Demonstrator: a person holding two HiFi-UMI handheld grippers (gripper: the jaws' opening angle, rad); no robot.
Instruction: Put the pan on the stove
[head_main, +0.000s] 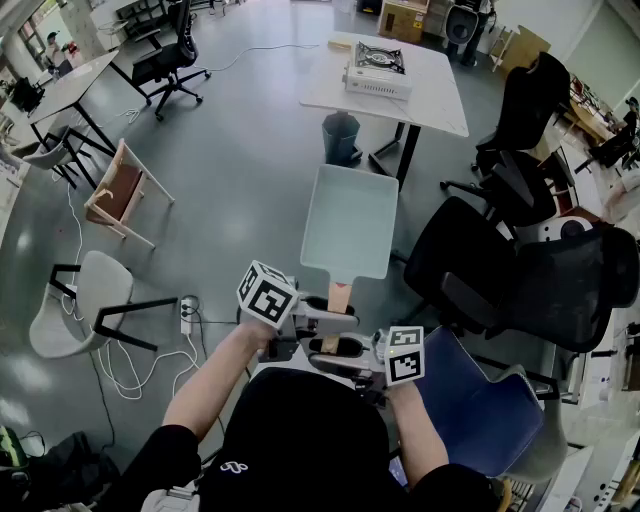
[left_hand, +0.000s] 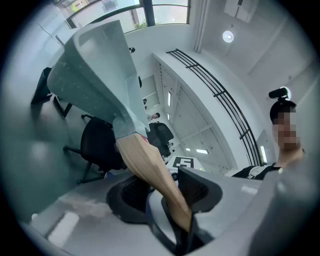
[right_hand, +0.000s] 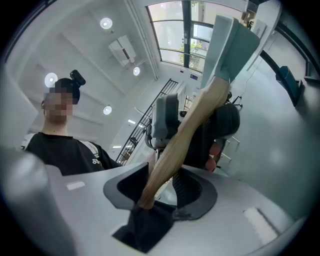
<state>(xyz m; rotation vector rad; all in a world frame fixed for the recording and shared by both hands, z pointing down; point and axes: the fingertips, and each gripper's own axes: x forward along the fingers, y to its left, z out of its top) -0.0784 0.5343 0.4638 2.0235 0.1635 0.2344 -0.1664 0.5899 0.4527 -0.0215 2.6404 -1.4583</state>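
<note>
Left claw (left_hand: 165, 189), right claw (right_hand: 162, 188) — astride handle (head_main: 339, 298)

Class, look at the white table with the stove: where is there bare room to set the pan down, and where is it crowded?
Bare: the table right of the stove, and the narrow strip along its near edge. Crowded: the left half, taken by the stove; black chairs stand off its right side.

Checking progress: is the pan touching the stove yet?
Apart. The head view shows the pan held up over the floor, well short of the stove on the table.
</note>
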